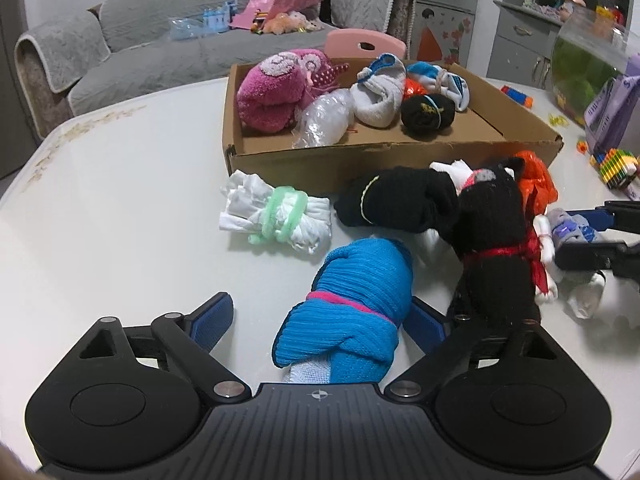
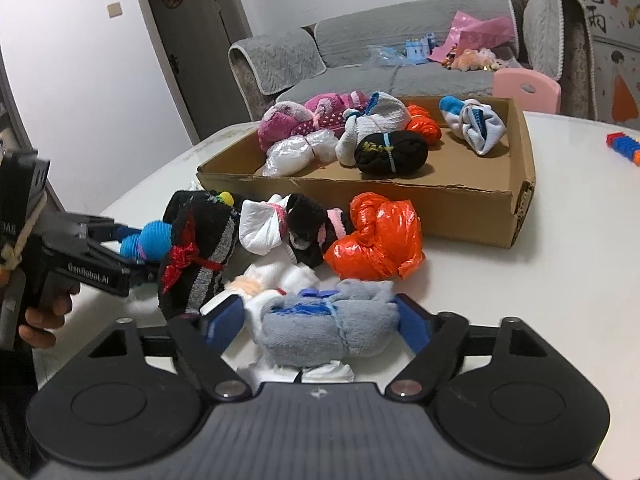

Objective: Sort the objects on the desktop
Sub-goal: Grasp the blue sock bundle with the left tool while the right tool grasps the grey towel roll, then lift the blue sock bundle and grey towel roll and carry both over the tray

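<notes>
A cardboard box (image 1: 384, 160) holds several sock bundles and shows in the right wrist view too (image 2: 460, 200). My left gripper (image 1: 320, 316) is open around a blue sock bundle with a pink band (image 1: 352, 300), which lies on the white table (image 1: 120, 220). My right gripper (image 2: 320, 320) is open around a grey sock bundle tied with blue thread (image 2: 332, 328). A black bundle with a red ribbon (image 1: 496, 248), a black roll (image 1: 396, 200), a white bundle with a green band (image 1: 276, 216) and an orange bag bundle (image 2: 376, 240) lie in front of the box.
Toy bricks (image 1: 616, 164), a purple case (image 1: 612, 116) and a fish bowl (image 1: 588, 56) stand at the table's right. A pink chair (image 1: 366, 44) and a grey sofa (image 1: 180, 52) are behind the table.
</notes>
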